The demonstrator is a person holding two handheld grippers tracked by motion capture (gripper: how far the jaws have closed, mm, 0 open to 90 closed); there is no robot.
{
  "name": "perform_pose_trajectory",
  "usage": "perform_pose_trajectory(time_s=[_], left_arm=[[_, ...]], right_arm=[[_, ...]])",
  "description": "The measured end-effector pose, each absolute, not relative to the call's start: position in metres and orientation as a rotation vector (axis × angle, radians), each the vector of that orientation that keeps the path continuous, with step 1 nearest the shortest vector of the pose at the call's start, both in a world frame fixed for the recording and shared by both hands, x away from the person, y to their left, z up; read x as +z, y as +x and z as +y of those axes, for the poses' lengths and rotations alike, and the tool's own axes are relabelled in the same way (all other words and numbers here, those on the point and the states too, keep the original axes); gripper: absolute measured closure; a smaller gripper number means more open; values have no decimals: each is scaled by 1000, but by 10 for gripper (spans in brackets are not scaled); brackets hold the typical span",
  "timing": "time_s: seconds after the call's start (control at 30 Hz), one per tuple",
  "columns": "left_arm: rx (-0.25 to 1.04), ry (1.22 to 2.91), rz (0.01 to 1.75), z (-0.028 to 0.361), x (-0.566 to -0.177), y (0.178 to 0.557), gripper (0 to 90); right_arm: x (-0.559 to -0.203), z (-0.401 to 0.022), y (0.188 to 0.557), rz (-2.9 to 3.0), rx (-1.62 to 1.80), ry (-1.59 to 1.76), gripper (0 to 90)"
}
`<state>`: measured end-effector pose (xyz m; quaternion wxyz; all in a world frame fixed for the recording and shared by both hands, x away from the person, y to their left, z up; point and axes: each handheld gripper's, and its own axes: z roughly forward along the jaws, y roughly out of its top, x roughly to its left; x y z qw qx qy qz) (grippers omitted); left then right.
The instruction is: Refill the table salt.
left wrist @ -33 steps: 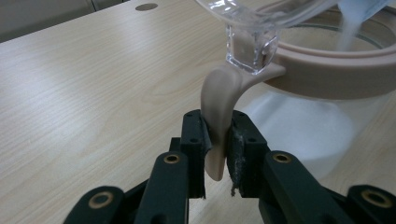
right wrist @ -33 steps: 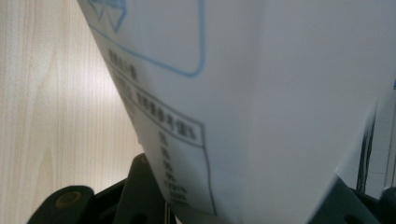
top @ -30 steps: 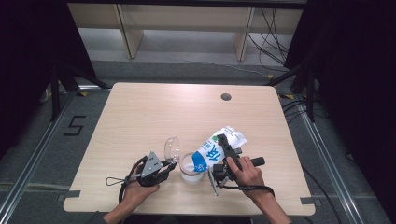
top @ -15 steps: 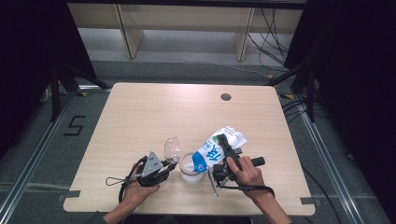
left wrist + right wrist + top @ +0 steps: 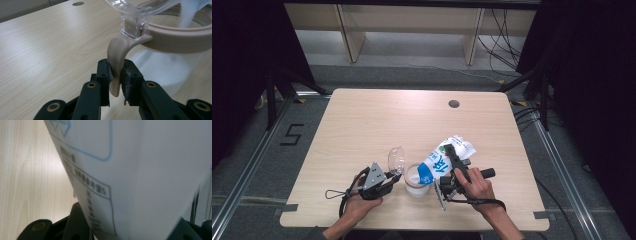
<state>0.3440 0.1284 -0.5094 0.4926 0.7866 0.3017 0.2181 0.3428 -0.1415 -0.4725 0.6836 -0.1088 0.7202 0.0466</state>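
A person is working at a light wooden table, with both forearms coming in from the near edge and a two-jaw gripper in each hand. The left gripper is sitting near the front edge of the table, and in the left gripper view its black jaws are clamping together on a beige tab that is curving down from the beige rim of a clear jar. The jar is standing upright on the table between the two grippers, close to the front edge, and it is partly filled with a white powder. A clear lid, hinged at the rim, is standing open and tilting away to the jar's left. The right gripper is holding a white bag with blue print, with its jaws closing on the bag's sides; in the right gripper view the bag is pressing close to the camera between the two jaws, showing a printed blue box outline and small dark lettering. The bag is tilting with its lower end over the jar's mouth, and a white stream is falling into the jar. A small dark round hole is sitting in the far part of the tabletop, well apart from everything else.
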Motion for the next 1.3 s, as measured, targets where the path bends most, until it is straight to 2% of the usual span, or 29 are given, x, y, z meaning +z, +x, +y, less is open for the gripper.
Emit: perform_pose_trajectory(time_s=[1.3], left_arm=[[529,1915,729,129,-509,344,762]], right_arm=[[-473,-141,343,1616,106,-248,659]])
